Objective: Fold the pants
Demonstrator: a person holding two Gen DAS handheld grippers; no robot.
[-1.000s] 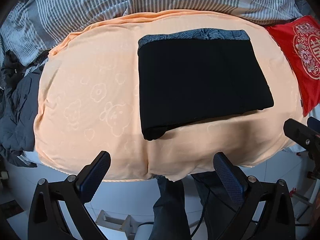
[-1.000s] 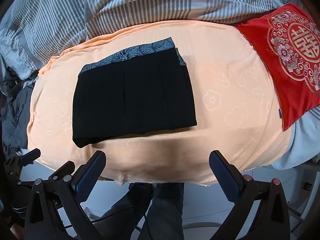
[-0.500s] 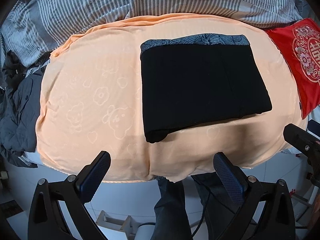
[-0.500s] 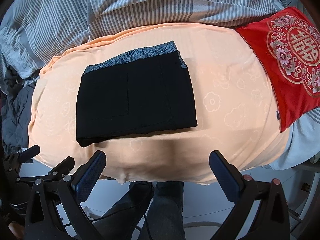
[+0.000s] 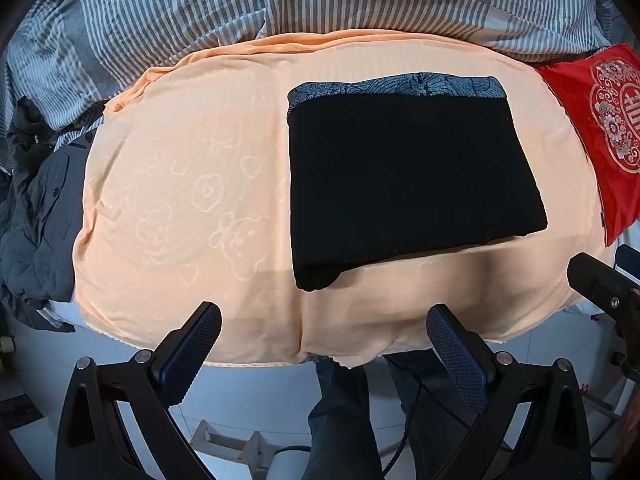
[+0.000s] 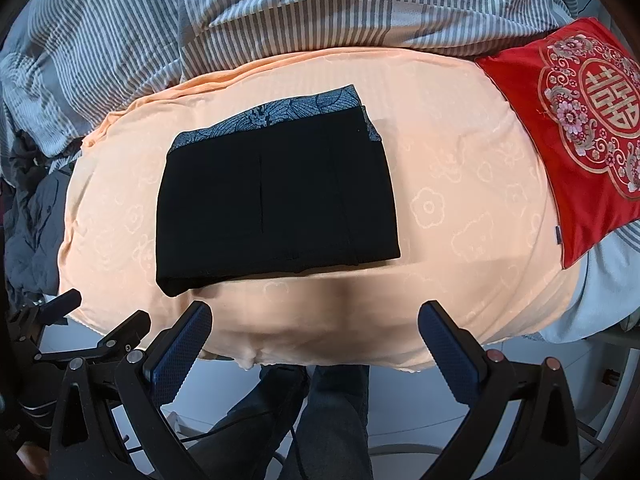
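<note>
The black pants (image 5: pixel 404 176) lie folded into a flat rectangle on the peach blanket (image 5: pixel 192 184), with a grey patterned waistband along the far edge. They also show in the right wrist view (image 6: pixel 276 204). My left gripper (image 5: pixel 323 354) is open and empty, held back over the bed's near edge, well short of the pants. My right gripper (image 6: pixel 314 350) is open and empty too, back from the pants' near edge. The right gripper's tip (image 5: pixel 600 284) shows at the right of the left wrist view.
A red embroidered cushion (image 6: pixel 588 120) lies at the right of the peach blanket (image 6: pixel 460 208). A striped grey duvet (image 6: pixel 280 12) is bunched behind. Dark grey clothes (image 5: pixel 36 216) are heaped at the left. The person's legs (image 6: pixel 320 420) and white floor are below.
Both grippers have drawn back and up a little from the bed, so the folded pants sit slightly lower in view. The pants have not moved.
</note>
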